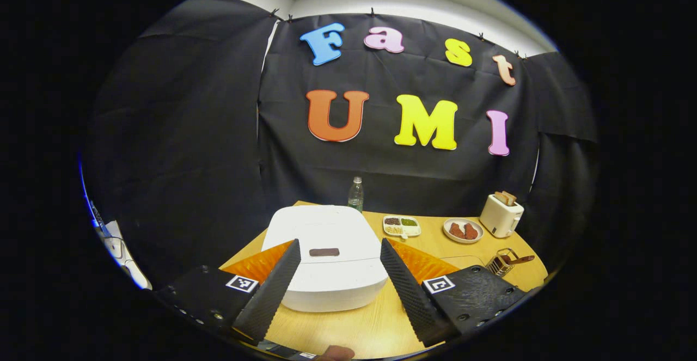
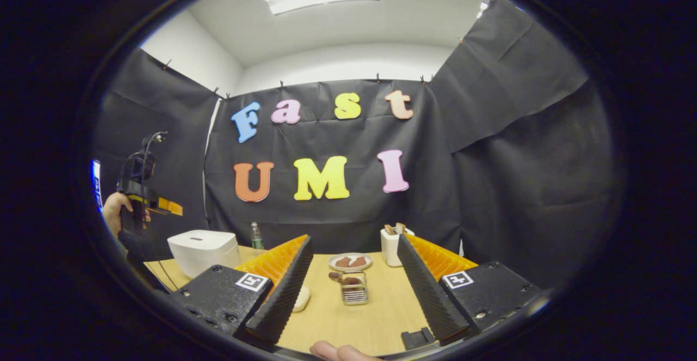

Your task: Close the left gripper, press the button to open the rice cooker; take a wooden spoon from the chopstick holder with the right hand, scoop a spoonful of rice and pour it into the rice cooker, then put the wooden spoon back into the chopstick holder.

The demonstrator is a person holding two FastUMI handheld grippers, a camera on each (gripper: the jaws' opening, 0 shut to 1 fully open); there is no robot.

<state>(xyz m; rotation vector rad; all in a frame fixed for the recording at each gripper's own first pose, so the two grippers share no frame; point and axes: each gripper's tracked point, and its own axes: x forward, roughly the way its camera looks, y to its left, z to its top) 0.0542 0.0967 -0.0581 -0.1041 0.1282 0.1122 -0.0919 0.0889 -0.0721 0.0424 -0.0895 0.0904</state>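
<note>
Left tool (image 1: 338, 274): lower centre of the left gripper view. Fingers spread wide, nothing between them. The task asks for it closed before pressing, so that step is judged not yet done.

Rice cooker (image 1: 325, 255): white, lid down, straight ahead of the left tool, framed between its two fingers at lower centre of that view. Stands on the desk (image 1: 359, 328), near its left side. In the right gripper view it sits at lower left, well off to the side of the right tool.

Button (image 1: 324, 252): dark bar on the near part of the cooker lid, long axis running left to right across the frame. Lies dead ahead and below the left tool, which is judged the nearer one; the press calls for a forward and downward move along the fingers' own line.

Right tool (image 2: 353, 282): lower centre of the right gripper view. Fingers wide apart, holding nothing.

Chopstick holder (image 2: 354, 290): wire basket, directly ahead of the right tool, between its fingers. Wooden spoon (image 2: 340, 279) rests in it, its end leaning toward the frame's left.

Farther back, right gripper view: plate (image 2: 350, 262), toaster (image 2: 393, 245), water bottle (image 2: 256, 236).

Divided rice tray (image 1: 402, 226): left gripper view, right of cooker, mid-desk.
</note>
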